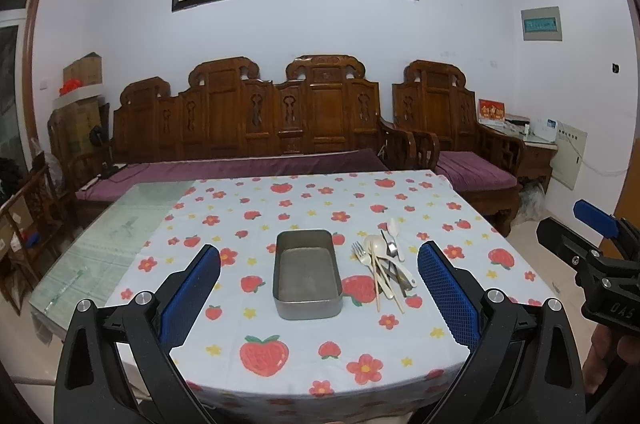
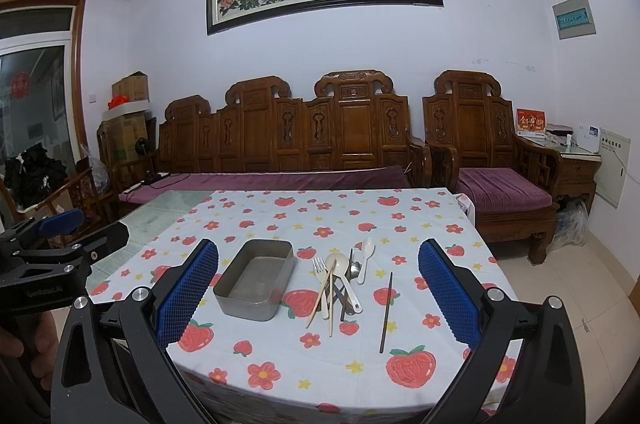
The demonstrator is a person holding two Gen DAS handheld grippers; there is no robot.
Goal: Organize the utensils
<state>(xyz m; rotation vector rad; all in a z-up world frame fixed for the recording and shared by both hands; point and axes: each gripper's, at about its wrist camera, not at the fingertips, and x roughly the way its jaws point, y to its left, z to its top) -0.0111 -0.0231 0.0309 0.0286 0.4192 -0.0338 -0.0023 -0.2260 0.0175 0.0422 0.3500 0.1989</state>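
Note:
An empty grey metal tin (image 1: 307,274) (image 2: 258,278) sits on the strawberry-print tablecloth (image 1: 304,344) (image 2: 304,356). To its right lies a pile of utensils (image 1: 385,266) (image 2: 338,282): a cream fork, cream spoons, metal cutlery and pale chopsticks. A single dark chopstick (image 2: 386,312) lies apart, right of the pile. My left gripper (image 1: 319,294) is open and empty, held above the table's near edge, facing the tin. My right gripper (image 2: 318,298) is open and empty, facing the pile.
A carved wooden sofa (image 1: 256,120) and armchair (image 2: 492,152) with purple cushions stand behind the table. The table's left part is bare glass (image 1: 104,244). The other gripper shows at each view's edge: the right one (image 1: 600,264), the left one (image 2: 52,256).

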